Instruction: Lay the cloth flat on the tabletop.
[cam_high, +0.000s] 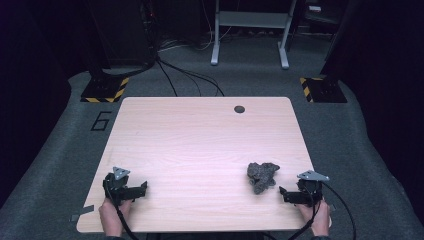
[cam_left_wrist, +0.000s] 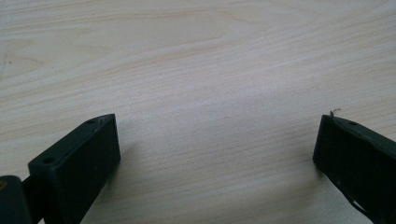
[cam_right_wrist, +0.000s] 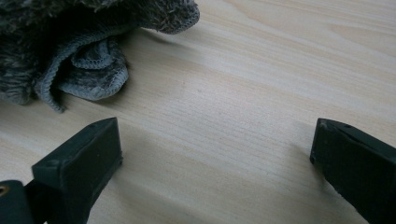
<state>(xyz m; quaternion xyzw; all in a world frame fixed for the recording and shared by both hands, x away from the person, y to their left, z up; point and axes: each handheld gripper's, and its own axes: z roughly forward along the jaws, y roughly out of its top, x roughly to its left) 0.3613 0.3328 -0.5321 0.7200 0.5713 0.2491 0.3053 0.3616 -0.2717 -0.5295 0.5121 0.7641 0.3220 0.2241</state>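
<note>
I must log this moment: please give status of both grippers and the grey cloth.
Left gripper open, empty. Right gripper open, empty. Crumpled grey cloth beside it, untouched. Nothing between.

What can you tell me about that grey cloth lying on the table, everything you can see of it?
The grey cloth is a small, fuzzy towel-like piece with a stitched hem, crumpled into a loose heap with folds curling under. It lies on the light wooden table, toward its near right part, just ahead of the right gripper. The jaws stand open and short of it; only the tabletop touches it.
</note>
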